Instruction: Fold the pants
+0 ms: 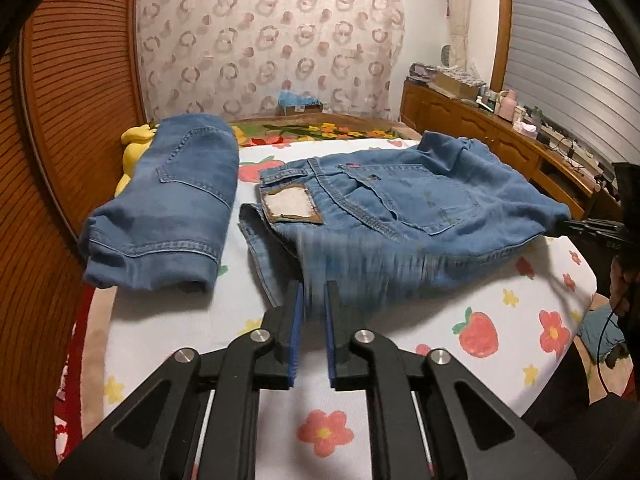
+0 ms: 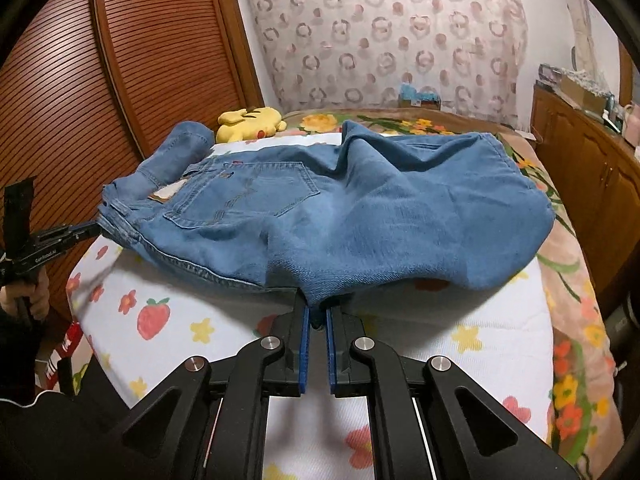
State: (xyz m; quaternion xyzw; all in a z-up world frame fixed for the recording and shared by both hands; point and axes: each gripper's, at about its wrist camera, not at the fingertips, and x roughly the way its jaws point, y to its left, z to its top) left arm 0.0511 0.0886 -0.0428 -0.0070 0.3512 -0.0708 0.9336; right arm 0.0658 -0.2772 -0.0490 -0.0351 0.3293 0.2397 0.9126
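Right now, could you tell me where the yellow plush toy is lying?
The yellow plush toy lies at the far left of the bed, beside the wooden slatted door, just beyond the already folded jeans.

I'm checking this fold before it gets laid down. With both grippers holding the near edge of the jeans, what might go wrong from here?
1. The right gripper pinches only a small tuck of the jeans; the denim may slip out.
2. The left gripper holds the blurred waistband edge; uneven pulling could skew the fold.
3. The folded jeans lie close beside the waistband on the floral sheet; dragging might disturb them.
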